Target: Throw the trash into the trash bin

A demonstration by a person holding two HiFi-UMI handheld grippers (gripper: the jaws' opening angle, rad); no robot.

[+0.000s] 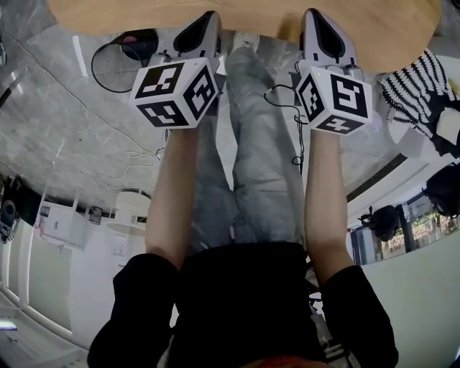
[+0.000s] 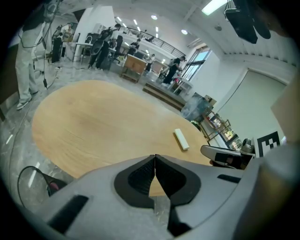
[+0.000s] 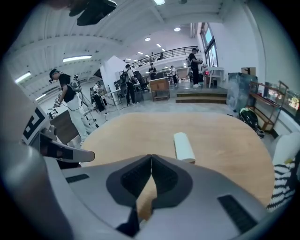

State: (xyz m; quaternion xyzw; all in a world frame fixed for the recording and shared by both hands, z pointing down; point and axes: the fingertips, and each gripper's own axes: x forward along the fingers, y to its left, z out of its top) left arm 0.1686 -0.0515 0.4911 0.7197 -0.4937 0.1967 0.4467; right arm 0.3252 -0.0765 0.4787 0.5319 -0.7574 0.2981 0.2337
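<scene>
A white rolled piece of trash (image 2: 181, 139) (image 3: 184, 146) lies on the oval wooden table (image 2: 93, 122) (image 3: 211, 140), toward its far side from me. My left gripper (image 2: 155, 157) (image 1: 210, 16) is shut with nothing between its pads, held over the table's near edge and well short of the trash. My right gripper (image 3: 151, 157) (image 1: 313, 14) is shut and empty too, with the roll just beyond its tips and slightly right. Both grippers point side by side at the table (image 1: 374, 21). No trash bin is in view.
A black-and-white striped cloth (image 1: 417, 86) (image 3: 283, 180) sits by the table's right side. A black cable (image 1: 115, 57) loops on the marble floor at the left. A person (image 2: 28, 61) stands at the table's far left; several others stand further back.
</scene>
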